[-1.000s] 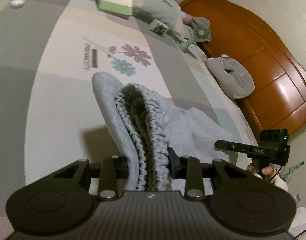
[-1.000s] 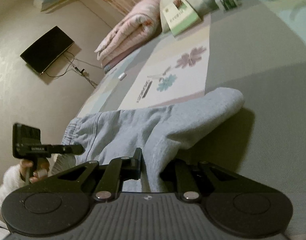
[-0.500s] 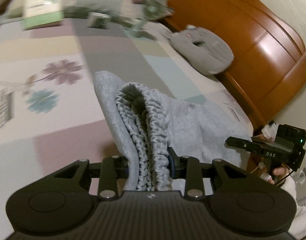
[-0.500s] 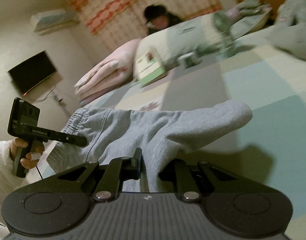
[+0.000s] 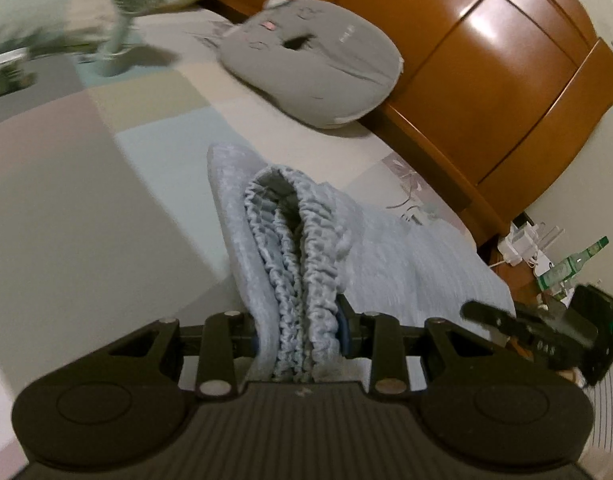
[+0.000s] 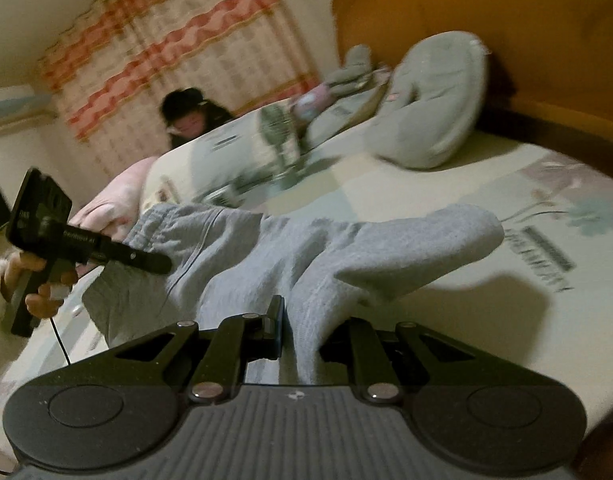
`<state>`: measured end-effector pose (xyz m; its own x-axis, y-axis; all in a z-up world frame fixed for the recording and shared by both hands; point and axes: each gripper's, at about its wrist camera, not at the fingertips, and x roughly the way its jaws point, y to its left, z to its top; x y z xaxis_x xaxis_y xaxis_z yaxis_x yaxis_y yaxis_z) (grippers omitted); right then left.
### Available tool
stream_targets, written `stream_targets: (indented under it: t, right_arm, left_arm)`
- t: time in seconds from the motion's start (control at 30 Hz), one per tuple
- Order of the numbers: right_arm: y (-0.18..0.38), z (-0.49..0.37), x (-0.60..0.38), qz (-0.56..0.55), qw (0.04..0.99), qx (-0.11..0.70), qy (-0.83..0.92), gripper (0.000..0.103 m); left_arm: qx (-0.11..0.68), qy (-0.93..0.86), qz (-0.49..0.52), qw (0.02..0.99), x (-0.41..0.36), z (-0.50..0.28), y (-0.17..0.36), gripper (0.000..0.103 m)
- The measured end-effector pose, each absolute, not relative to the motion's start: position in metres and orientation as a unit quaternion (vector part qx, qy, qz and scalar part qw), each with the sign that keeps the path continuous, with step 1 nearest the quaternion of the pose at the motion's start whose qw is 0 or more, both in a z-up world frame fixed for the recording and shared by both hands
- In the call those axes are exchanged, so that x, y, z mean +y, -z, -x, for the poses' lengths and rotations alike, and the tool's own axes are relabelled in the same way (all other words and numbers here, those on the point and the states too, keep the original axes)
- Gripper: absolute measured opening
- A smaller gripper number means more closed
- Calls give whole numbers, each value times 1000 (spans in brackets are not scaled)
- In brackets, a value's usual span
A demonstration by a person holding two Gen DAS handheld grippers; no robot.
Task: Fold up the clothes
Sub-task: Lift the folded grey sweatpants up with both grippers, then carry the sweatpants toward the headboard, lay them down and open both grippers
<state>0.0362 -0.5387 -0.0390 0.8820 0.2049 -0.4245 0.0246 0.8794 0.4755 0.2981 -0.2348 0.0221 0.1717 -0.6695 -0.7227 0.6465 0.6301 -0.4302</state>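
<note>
Both grippers' pads lie buried in grey trousers (image 5: 298,264); background blurred.

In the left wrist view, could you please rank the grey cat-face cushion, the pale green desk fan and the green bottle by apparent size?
1. Grey cat-face cushion, clearly largest.
2. Pale green desk fan, blurred.
3. Green bottle, smallest, though it sits at the distorted edge, so true size is uncertain.
</note>
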Motion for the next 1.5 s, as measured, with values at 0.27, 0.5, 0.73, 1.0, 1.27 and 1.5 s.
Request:
stream_targets:
  t: [0.27,0.5,0.73,1.0,1.27,1.5]
  right_arm:
    - [62,-48,-565,-248,942,224,20,16]
    - [66,-55,-573,-266,940,205,59,16]
    - [71,-62,-562,-263,940,204,71,16]
    - [89,-73,-558,-287,932,212,67,16]
    - [97,-69,-549,-300,928,211,74,16]
    - [105,-66,-555,-335,914,221,51,21]
  left_arm:
    - [477,444,-20,758,-320,-341,-27,31]
    - [474,452,-48,754,-381,-368,-32,31]
    - [473,450,-103,751,-428,-385,-34,31]
    - [467,438,-135,756,-443,-399,-49,31]
    - [473,404,-150,768,-454,-416,-40,40]
    - [438,367,-101,814,-423,-423,-57,51]
